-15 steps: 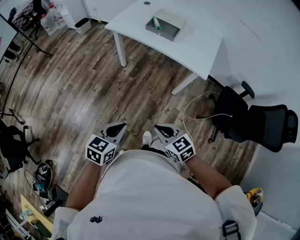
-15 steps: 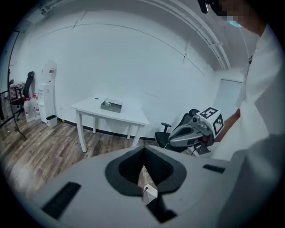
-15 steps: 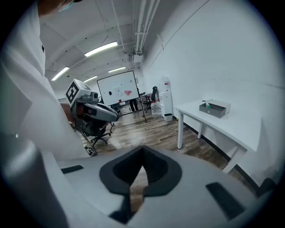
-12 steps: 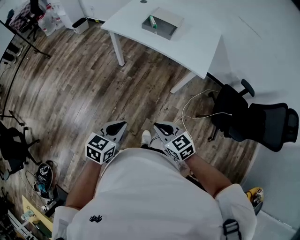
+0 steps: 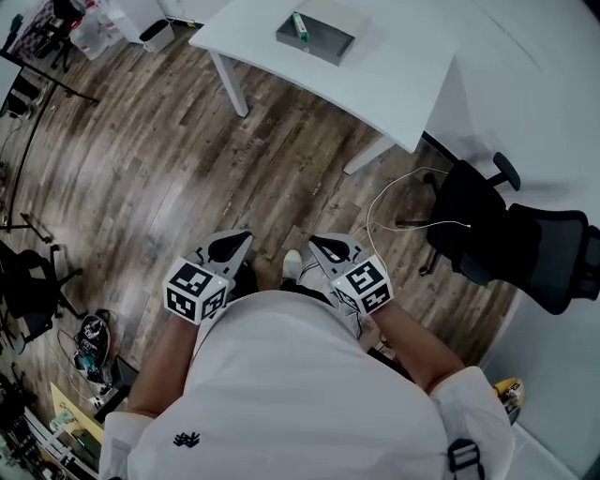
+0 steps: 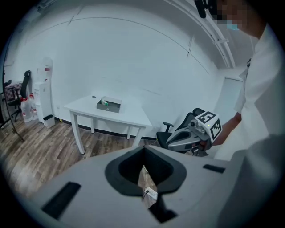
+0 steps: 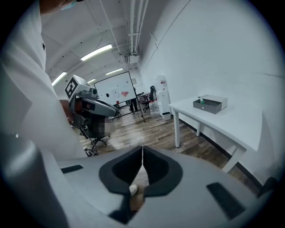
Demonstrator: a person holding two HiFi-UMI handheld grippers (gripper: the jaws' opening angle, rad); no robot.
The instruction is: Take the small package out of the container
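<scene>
A grey open container point(image 5: 315, 36) sits on the white table point(image 5: 394, 75) at the top of the head view, with a small green-and-white package point(image 5: 299, 25) lying in it. In the left gripper view the container point(image 6: 109, 104) appears far off, as it does in the right gripper view point(image 7: 210, 104). Both grippers are held close to the person's body, well short of the table. The left gripper point(image 5: 231, 246) point(image 6: 144, 151) has its jaws together with nothing between them. The right gripper point(image 5: 328, 248) point(image 7: 142, 149) is likewise shut and holds nothing.
Wooden floor lies between me and the table. A black office chair point(image 5: 511, 239) and a white cable point(image 5: 394, 206) are on the right. Stands and a bin point(image 5: 155, 33) crowd the left edge. A water dispenser point(image 6: 44, 89) stands by the far wall.
The table and container have slid up and slightly left in the head view. Both grippers stay by the body, jaws unchanged.
</scene>
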